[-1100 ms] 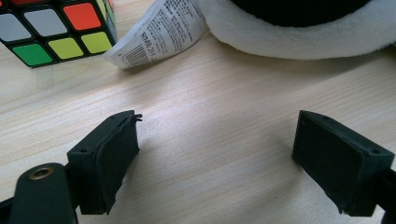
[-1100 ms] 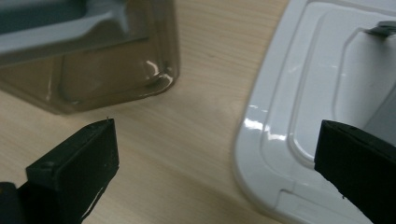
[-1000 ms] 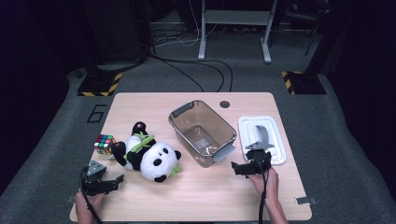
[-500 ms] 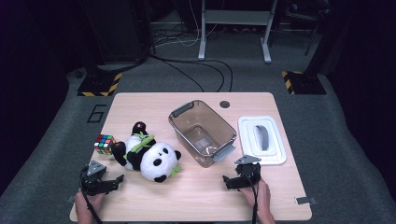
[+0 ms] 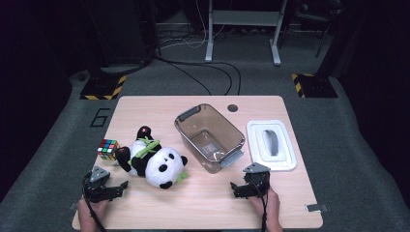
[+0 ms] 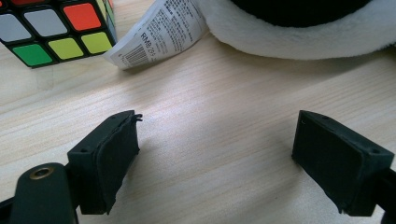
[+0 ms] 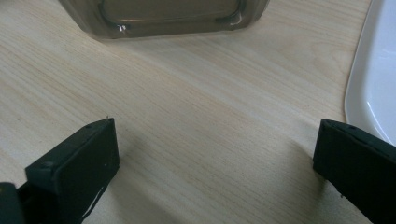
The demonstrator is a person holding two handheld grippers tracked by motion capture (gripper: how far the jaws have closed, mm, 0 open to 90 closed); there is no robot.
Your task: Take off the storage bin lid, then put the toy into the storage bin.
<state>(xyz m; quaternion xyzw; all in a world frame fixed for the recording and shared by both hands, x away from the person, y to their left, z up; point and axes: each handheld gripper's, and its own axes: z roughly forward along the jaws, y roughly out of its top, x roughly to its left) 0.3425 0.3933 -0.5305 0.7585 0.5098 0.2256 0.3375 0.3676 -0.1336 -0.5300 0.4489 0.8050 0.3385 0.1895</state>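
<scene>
table (image 5: 203, 203) lying bare under both grippers | bin (image 5: 211, 137) standing empty, lid (image 5: 270, 145) beside it | panda (image 5: 153, 159) lying near left gripper (image 5: 117, 188), jaws gaping, nothing held | right gripper (image 5: 237, 189) gaping too; risking nudging the bin | cube (image 5: 108, 149) sitting close, risking getting knocked

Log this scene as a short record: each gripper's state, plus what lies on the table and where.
left gripper: open, nothing between the jaws, near the table's front left
right gripper: open, nothing between the jaws, in front of the bin
panda plush: lying left of centre
puzzle cube: left of the plush
bin: clear, centre, uncovered
lid: white, flat, right of the bin
</scene>
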